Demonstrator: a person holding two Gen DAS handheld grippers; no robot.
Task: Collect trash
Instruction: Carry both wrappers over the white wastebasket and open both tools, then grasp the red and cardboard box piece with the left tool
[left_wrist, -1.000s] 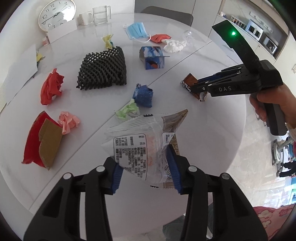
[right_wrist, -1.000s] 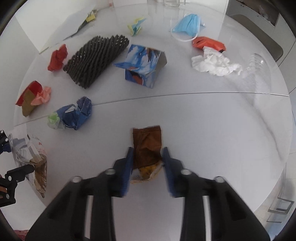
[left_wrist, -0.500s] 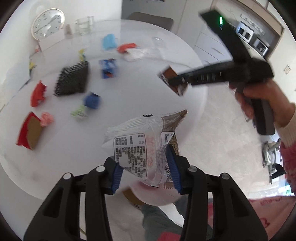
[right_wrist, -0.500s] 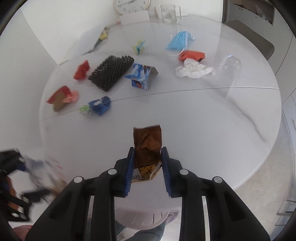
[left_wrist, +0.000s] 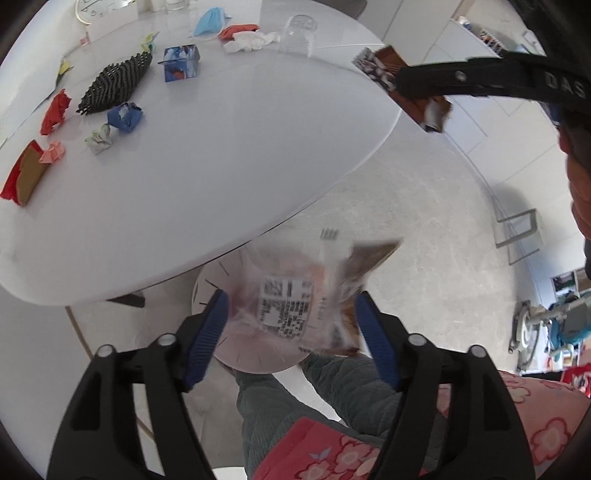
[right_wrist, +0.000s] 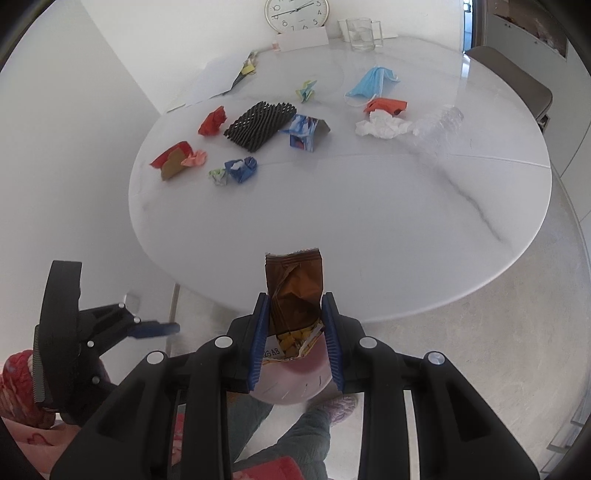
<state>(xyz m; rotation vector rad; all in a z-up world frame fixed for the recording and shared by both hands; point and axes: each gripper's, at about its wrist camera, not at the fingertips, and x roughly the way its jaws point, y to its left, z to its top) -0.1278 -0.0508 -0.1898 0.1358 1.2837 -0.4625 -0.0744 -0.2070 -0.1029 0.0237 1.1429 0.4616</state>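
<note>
My left gripper (left_wrist: 291, 328) is open off the table's near edge. A clear plastic snack bag (left_wrist: 295, 302), blurred, is between the spread fingers above a pale pink bin (left_wrist: 258, 354) on the floor. My right gripper (right_wrist: 295, 336) is shut on a brown snack wrapper (right_wrist: 295, 291) and holds it above the same bin (right_wrist: 295, 384). The right gripper and its wrapper (left_wrist: 417, 85) also show at the upper right of the left wrist view. The left gripper (right_wrist: 159, 326) shows at lower left of the right wrist view.
The round white table (right_wrist: 369, 206) carries several pieces of trash: black foam netting (right_wrist: 260, 123), a blue carton (right_wrist: 304, 133), a blue face mask (right_wrist: 373, 83), white tissue (right_wrist: 384, 125), crumpled red, blue and green papers, a clear bottle (right_wrist: 439, 120). The person's legs are below.
Both grippers moved back from over the table to beyond its near edge, above the bin. The left gripper has opened and the clear bag is loose between its fingers.
</note>
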